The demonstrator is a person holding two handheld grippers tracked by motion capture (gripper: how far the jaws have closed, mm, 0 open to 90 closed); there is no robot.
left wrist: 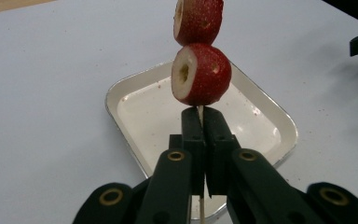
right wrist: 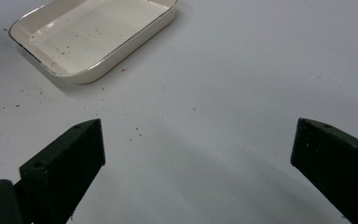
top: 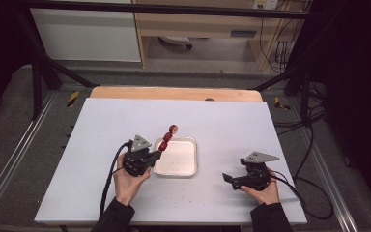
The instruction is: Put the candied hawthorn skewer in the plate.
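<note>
Red fruit on a thin wooden skewer [top: 167, 137] is what I see first from the high view: 3 pieces threaded along the stick, which slants up and away from my left gripper [top: 157, 155] over the near-left corner of a shallow white enamel tray [top: 186, 166]. That tray lies near the middle of a pale blue-grey table [top: 101, 125], and the left gripper sits just beside its left edge. My right gripper [top: 228, 179] is well apart from the tray, low over the table on the right side, pointing left toward it. From the left gripper view, I see the jaws clenched tight on the bare lower end of the skewer [left wrist: 200, 110], with 2 cored red fruit pieces [left wrist: 200, 74] stacked just above the pads; the lower one nearly touches the jaw tips. The tray [left wrist: 121, 88] lies beneath and behind, its floor dusted with reddish specks. From the right gripper view, I see the 2 black jaws spread wide with nothing between them, hanging over bare table [right wrist: 242, 70] scattered with small crumbs, and the tray [right wrist: 121, 49] off to the upper left.
</note>
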